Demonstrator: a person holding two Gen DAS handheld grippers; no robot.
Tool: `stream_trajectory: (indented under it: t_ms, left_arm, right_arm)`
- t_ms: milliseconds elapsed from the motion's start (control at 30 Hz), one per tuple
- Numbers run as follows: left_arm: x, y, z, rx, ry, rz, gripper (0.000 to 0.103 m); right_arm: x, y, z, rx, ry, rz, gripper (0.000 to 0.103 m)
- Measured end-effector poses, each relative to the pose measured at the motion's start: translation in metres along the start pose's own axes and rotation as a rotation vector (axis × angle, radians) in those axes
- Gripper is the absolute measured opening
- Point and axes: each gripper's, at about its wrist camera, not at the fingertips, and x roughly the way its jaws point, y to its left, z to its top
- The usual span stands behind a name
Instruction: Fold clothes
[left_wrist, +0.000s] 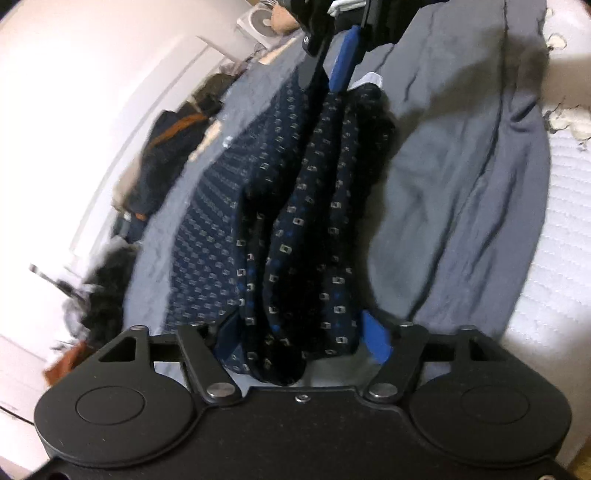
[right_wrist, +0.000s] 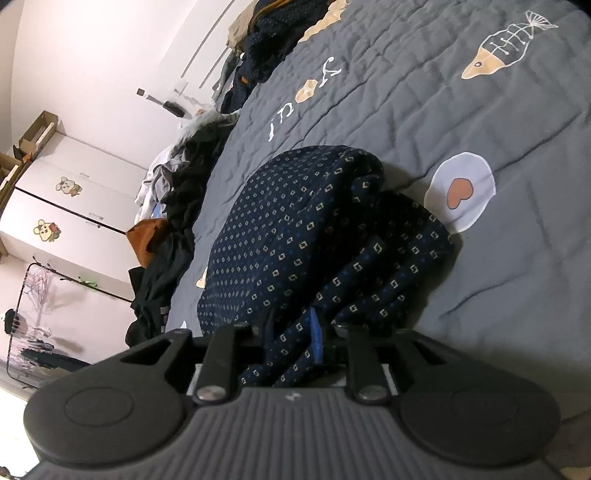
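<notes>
A dark navy garment (left_wrist: 295, 206) with small square dots lies bunched in long folds on the grey quilted bedcover (left_wrist: 461, 166). In the left wrist view, my left gripper (left_wrist: 301, 328) straddles its near end. The jaws stand apart, and a sliver of bedcover shows beside the right blue pad (left_wrist: 376, 339). My right gripper (left_wrist: 328, 74) is at the garment's far end, fingers apart. In the right wrist view, the garment (right_wrist: 288, 229) is a rounded heap. Loose strands of it run between the parted fingers of the right gripper (right_wrist: 291, 325), past its blue pad (right_wrist: 316, 332).
The bedcover (right_wrist: 406, 92) bears fish, letter and heart patches. Piles of dark clothes (right_wrist: 177, 192) line its left edge, seen again as clothes (left_wrist: 166, 147) in the left wrist view. White wardrobe doors (right_wrist: 74, 192) and a wire rack (right_wrist: 29, 314) stand beyond. A white quilted mattress (left_wrist: 565, 221) shows on the right.
</notes>
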Motion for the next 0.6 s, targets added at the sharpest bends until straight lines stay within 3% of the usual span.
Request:
stream_trajectory:
  t_ms: [33,67,267,600]
  left_arm:
    - [-0.001,0.005,0.001,-0.024,-0.003,-0.002,0.027]
    - [-0.004,0.012,0.001,-0.064,-0.019,-0.005,0.023]
    - [-0.028,0.059,0.003,-0.253,-0.136,0.098,0.017]
    - [-0.027,0.054,0.008,-0.223,-0.133,0.112,0.017]
  right_arm:
    - [0.0,0.0,0.0,-0.003,0.002,-0.002,0.022]
    - [-0.001,0.0,-0.001,-0.003,0.004,-0.003,0.022]
    - [-0.003,0.0,-0.002,-0.016,0.009,0.0,0.023]
    - [0.016,0.011,-0.018,-0.043,0.1,0.114,0.026]
